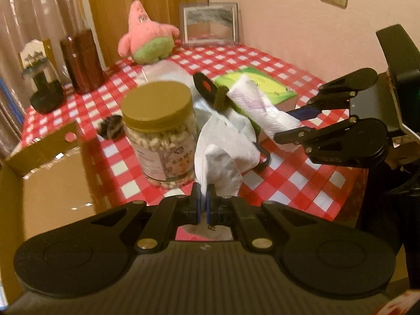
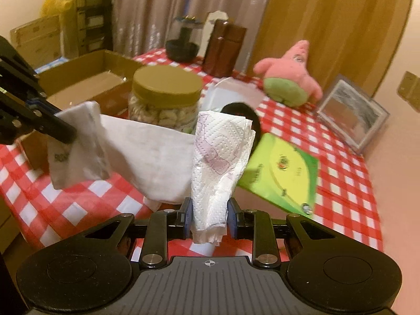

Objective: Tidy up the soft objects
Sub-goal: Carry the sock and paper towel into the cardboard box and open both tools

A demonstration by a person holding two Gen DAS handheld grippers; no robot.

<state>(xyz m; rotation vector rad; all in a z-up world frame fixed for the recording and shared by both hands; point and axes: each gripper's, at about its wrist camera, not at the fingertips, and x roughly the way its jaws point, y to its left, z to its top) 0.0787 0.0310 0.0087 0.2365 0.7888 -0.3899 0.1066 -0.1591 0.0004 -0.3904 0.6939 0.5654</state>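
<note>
My left gripper is shut on a corner of a white cloth and holds it above the checked table. The same cloth hangs from that gripper in the right wrist view. My right gripper is shut on a bunched white paper towel with a purple print. In the left wrist view the right gripper holds the towel at the right. A pink star plush sits at the table's far side; it also shows in the right wrist view.
A jar of nuts with a tan lid stands in the middle. A green tissue box lies to the right. An open cardboard box is at the left edge. Brown grinders, a picture frame and a dark scrunchie are also here.
</note>
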